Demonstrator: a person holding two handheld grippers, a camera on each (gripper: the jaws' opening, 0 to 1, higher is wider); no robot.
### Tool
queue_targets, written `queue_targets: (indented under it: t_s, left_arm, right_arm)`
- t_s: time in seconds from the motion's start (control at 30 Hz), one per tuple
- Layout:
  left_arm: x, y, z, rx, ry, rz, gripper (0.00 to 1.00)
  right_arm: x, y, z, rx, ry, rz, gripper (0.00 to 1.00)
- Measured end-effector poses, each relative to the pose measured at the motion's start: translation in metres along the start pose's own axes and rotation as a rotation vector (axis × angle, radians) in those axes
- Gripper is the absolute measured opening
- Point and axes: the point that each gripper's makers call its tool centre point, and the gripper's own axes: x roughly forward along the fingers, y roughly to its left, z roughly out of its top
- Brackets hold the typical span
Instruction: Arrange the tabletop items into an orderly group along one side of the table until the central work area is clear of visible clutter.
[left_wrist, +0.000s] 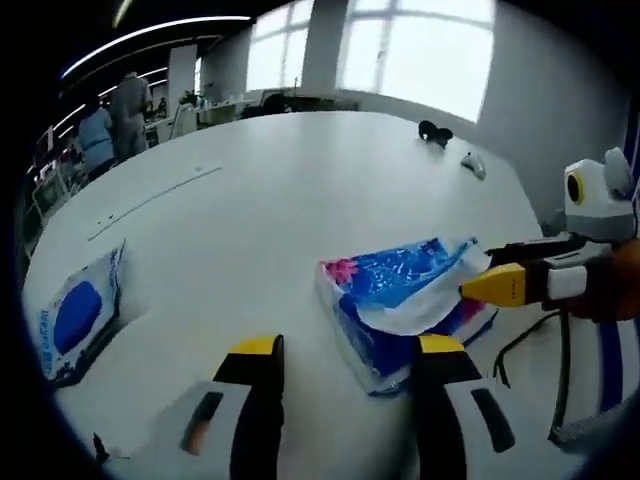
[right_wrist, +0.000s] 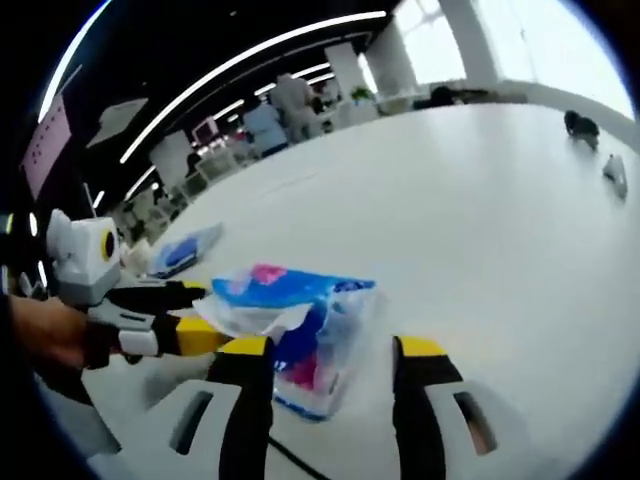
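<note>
1. No text I can read on the blue tissue pack (left_wrist: 400, 300) between my jaws; print too blurred.
2. Flat blue packet (left_wrist: 78, 318) at lower left of my left gripper view: lettering illegible.

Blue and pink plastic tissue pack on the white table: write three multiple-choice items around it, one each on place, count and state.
1. In the left gripper view, where does the flat blue and white packet lie relative to the blue and pink plastic tissue pack?
A. To its left, apart from it
B. On top of it
C. At the far end by the windows

2. How many small objects lie at the far end of the white table?
A. None
B. Two
C. Five

3. How do the left gripper's jaws stand?
A. Open
B. Shut on the tissue pack
C. Shut on a cable

Answers: 1 A, since bare table separates the two. 2 B, a small dark object and a small pale object. 3 A, its yellow tips stand wide apart.
</note>
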Motion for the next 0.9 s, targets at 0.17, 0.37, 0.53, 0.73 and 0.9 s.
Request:
queue_targets:
  t_s: [0.17,0.37,0.53,0.73,0.9]
  left_arm:
    - [0.001,0.001,0.000,0.025,0.011,0.004,0.33]
    - [0.001,0.001,0.002,0.032,0.012,0.014,0.22]
    - [0.000,0.002,0.003,0.039,0.016,0.022,0.13]
    - [0.000,0.003,0.004,0.025,0.014,0.025,0.08]
    - [-0.001,0.000,0.004,0.020,0.016,0.024,0.07]
  right_arm:
    - [0.000,0.000,0.000,0.000,0.001,-0.002,0.34]
    - [-0.001,0.005,-0.001,0.001,0.004,0.013,0.25]
    - [-0.003,0.009,-0.001,-0.002,0.006,0.024,0.21]
    - [-0.007,0.011,-0.005,0.003,0.011,0.029,0.14]
    - [-0.009,0.011,-0.005,0.010,0.011,0.028,0.11]
